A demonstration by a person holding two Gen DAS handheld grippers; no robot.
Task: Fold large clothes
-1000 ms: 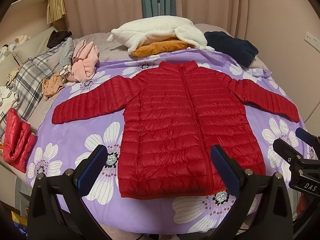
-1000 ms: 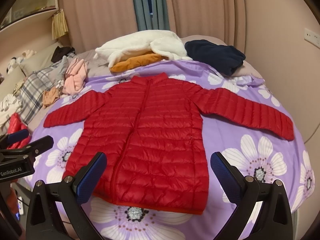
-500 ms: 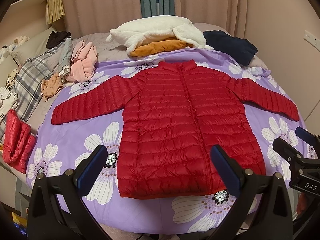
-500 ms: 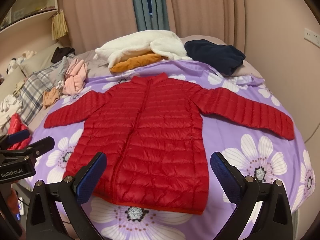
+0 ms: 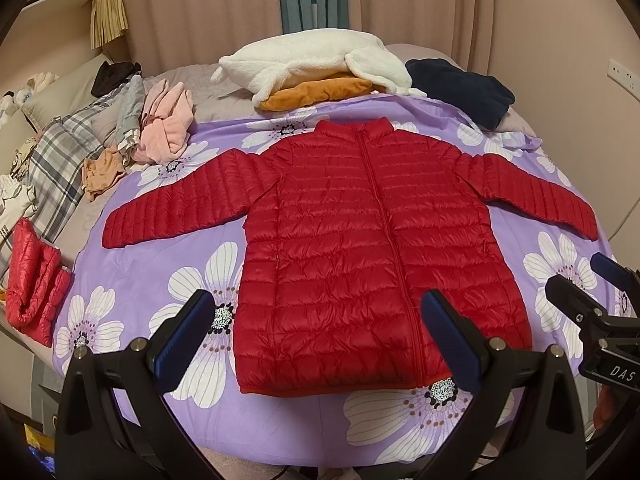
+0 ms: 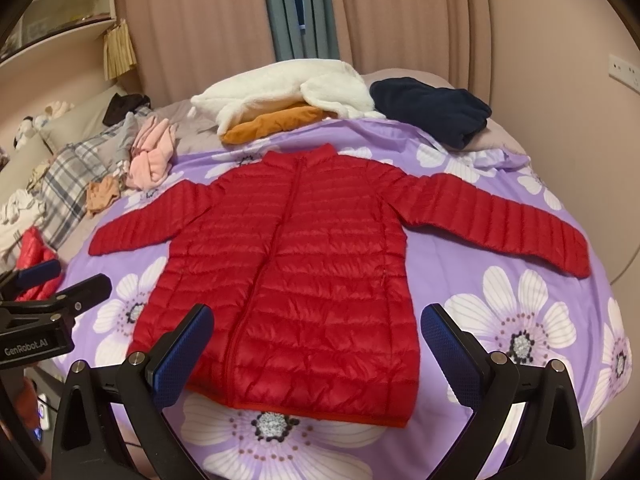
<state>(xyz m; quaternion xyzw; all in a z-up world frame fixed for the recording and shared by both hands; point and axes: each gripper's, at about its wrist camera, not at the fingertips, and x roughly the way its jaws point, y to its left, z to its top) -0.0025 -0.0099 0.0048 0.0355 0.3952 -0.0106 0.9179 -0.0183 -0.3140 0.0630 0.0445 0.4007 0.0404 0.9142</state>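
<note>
Between the wide-spread jaws of the left gripper and of the right gripper, both empty and hovering off the near edge of the bed, lies the hem of the red puffer jacket. It lies flat, front up and zipped on the purple flowered bedspread, collar at twelve o'clock, sleeves out toward nine and three. Its quilted shell looks glossy and thin, so I judge it light, soft, springy and rather slippery; it will likely puff back after a fold. A cuff or a hem corner seems the best hold, pinching through both layers. Beyond the collar sit a fluffy white fleece, an orange garment and a navy bundle.
</note>
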